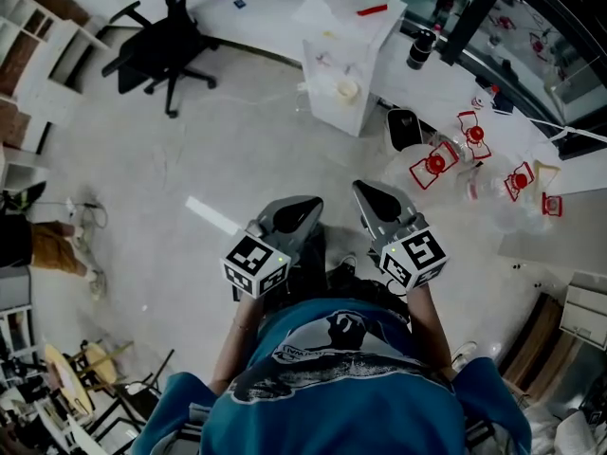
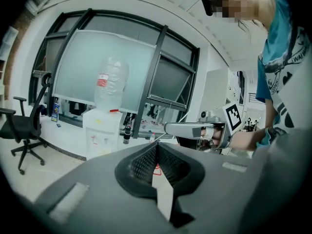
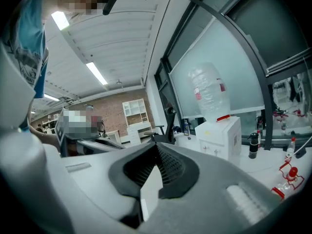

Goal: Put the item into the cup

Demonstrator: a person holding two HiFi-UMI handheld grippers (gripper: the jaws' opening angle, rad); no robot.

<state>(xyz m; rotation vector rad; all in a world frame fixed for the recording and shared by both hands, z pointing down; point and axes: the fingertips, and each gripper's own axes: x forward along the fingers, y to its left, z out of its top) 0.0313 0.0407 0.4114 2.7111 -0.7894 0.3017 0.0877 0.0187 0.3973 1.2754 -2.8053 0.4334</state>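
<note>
Both grippers are held by the chest, lower centre of the head view, over the floor. The left gripper [image 2: 157, 154] has its jaws clenched with nothing between them. The right gripper [image 3: 156, 156] is the same, jaws pressed together and empty.

The cups [image 1: 434, 165] are clear plastic, clustered on the bench [image 1: 403, 79] at the right of the frame, well apart from both grippers. I can't tell which thing is the item to go in.

Risks:
- The jaws are closed, so reaching in without opening them would shove the item, not grasp it.
- The cups look light, crowded and partly tipped, so a nudge could topple or scatter them.
- The clear walls make a rim easy to misjudge.

Writing:
- The gripper cubes [image 1: 254, 263] carry only square black-and-white markers.
- The cups have red marks, unreadable.
- The bottle on the dispenser [image 2: 100, 130], further back, has a red label, too small to read.
- The shirt print is partly visible, not legible.
</note>
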